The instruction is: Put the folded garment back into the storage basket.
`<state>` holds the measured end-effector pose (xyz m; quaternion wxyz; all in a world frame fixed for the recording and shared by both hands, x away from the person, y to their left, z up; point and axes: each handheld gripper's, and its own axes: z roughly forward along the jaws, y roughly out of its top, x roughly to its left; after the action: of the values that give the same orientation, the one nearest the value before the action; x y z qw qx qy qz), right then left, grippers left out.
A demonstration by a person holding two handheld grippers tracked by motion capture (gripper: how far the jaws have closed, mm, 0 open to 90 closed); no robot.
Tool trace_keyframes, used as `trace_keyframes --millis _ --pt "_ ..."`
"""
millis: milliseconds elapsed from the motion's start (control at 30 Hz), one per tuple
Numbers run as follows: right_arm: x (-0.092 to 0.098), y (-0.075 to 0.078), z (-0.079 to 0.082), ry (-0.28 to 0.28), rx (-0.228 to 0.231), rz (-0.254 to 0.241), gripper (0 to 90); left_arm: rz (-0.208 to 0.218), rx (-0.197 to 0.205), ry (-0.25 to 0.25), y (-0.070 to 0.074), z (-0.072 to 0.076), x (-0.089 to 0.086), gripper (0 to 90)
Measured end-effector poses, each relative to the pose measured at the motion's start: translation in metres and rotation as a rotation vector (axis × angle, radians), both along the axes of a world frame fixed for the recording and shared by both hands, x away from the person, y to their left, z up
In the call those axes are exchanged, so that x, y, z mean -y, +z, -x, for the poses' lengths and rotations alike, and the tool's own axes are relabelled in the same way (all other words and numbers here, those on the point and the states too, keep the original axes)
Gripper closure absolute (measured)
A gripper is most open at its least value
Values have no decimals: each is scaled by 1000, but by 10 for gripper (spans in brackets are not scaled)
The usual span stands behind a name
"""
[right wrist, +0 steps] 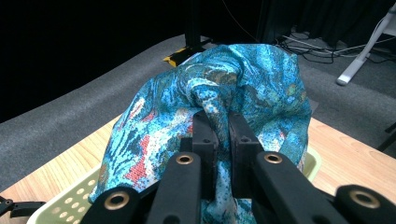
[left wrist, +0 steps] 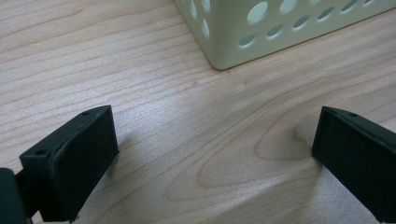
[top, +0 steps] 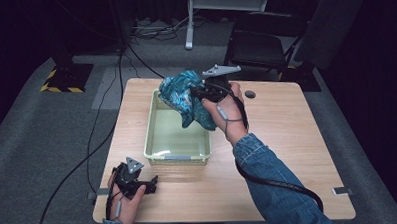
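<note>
Our right tongs pinch a fold of the blue cloth, which hangs below them over the green basket, probably for lowering in. Left tongs rest spread on the surface.

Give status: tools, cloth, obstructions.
Right tool shut on cloth, above basket. Left tool open, idle on table. Nothing in the way.

On my feed, the matte black two-jaw left gripper and the matching black right gripper each carry a grey three-cornered plate. Brass-ringed screws stud the right one's linkage. A black cable trails along my blue denim sleeve.
</note>
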<state>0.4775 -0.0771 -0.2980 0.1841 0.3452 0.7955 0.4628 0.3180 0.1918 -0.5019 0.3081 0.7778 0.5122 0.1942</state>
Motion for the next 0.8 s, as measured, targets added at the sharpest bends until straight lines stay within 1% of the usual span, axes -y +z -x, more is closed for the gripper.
trace_keyframes --millis 800 --pt "-18 -29 -6 4 -47 1 836 0 0 -1 0 0 0 2"
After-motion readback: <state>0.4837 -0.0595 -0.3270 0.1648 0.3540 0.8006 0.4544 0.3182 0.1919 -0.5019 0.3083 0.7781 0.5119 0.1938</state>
